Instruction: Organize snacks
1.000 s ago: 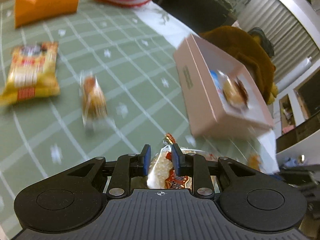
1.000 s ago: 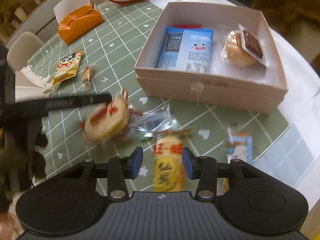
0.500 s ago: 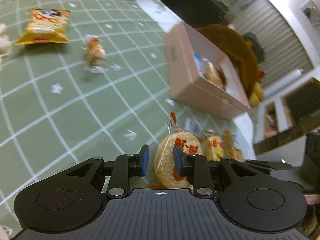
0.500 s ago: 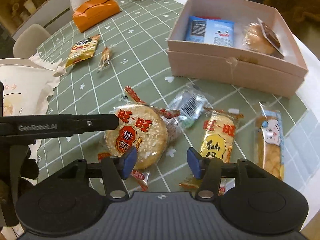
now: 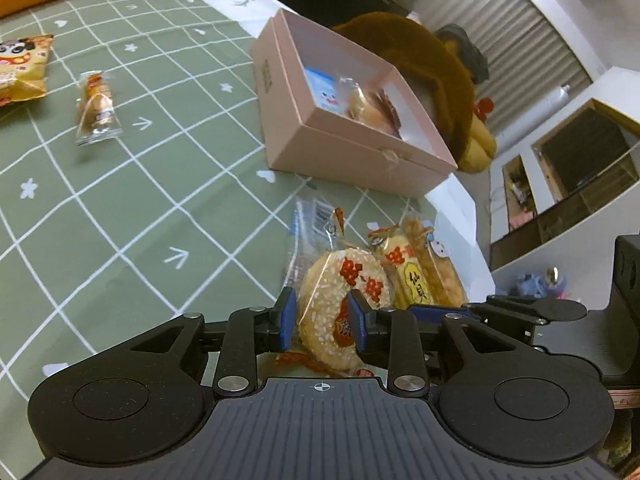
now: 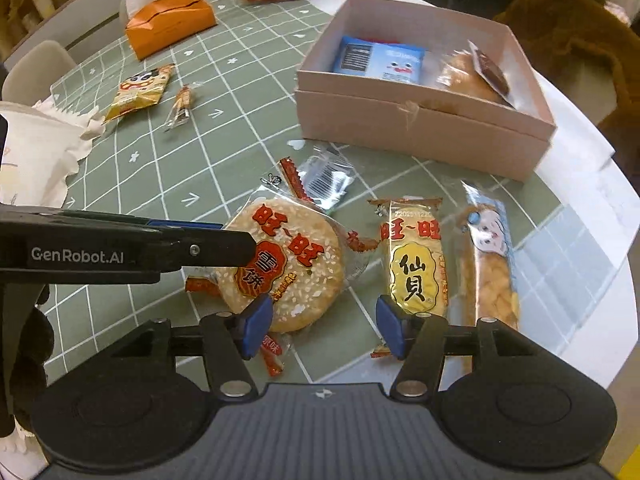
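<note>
Left wrist: left tool (image 5: 323,318) clenched on the round cracker (image 5: 340,308), low over the desk (image 5: 120,208). Right wrist: right tool (image 6: 320,330) released, hovering near the senbei (image 6: 414,268). Judged mid-pickup; next, carry the cracker into the box (image 6: 420,132)

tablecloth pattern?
Sage green tablecloth with a white grid and small white icons; clearest in the right wrist view.

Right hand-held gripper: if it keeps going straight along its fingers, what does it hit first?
Probably bare green tablecloth in the gap between the round rice cracker pack and the yellow senbei pack. The right hand-held gripper is open; its left finger overlaps the round pack's edge, depth unclear.
</note>
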A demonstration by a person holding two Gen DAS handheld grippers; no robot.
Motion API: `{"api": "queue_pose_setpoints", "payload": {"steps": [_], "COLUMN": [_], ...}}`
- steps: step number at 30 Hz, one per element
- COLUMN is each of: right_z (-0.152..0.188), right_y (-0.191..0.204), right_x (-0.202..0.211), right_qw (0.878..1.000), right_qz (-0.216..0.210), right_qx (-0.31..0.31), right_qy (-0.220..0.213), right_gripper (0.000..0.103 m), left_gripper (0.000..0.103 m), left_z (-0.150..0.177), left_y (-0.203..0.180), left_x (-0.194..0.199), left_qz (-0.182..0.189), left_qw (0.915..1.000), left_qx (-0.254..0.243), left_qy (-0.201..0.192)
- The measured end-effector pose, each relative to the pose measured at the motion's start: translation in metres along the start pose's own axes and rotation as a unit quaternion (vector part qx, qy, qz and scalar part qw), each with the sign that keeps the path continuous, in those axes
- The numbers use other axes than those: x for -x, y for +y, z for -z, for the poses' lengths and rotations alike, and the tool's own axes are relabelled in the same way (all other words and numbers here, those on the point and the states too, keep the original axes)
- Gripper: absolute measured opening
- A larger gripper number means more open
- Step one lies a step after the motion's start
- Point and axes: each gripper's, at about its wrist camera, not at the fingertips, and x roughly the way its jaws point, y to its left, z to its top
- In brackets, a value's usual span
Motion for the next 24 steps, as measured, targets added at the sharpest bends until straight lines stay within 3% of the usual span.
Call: {"api": "queue_pose_setpoints", "payload": {"steps": [3, 9, 13, 18, 24], "right_z": [0.002, 0.005, 0.005, 0.008, 0.012], "right_y": [-0.005, -0.011, -0.016, -0.014, -0.013], "right_x": [0.001, 0.007, 0.017, 0.032, 0.025], "right_qw": [1.0, 0.999, 0.998, 0.996, 0.998], "right_qz": [-0.001, 0.0, 0.021, 0.06, 0.053], "right_qx": [-0.012, -0.032, -0.047, -0.032, -0.027], "right_qy": [0.002, 0.004, -0.021, -0.05, -0.034], "right_gripper": [0.057, 0.057, 0.057, 0.056, 0.05], "left_gripper": [0.032, 0.019, 0.019, 0.022, 0.025], "left_z": [0.002, 0.01, 0.017, 0.017, 0.009], "left_y": [-0.002, 0.006, 0.012, 0.022, 0.005], "left_x": [-0.003, -0.001, 0.007, 0.01, 0.003], "left_qz": [0.004, 0.001, 0.004, 0.047, 0.024], "left_qw": [1.0, 0.9998, 0.9994, 0.9962, 0.9993], "left_qx": [-0.002, 0.018, 0.034, 0.073, 0.03], "left_qy": [0.0, 0.006, 0.0, -0.011, -0.001]}}
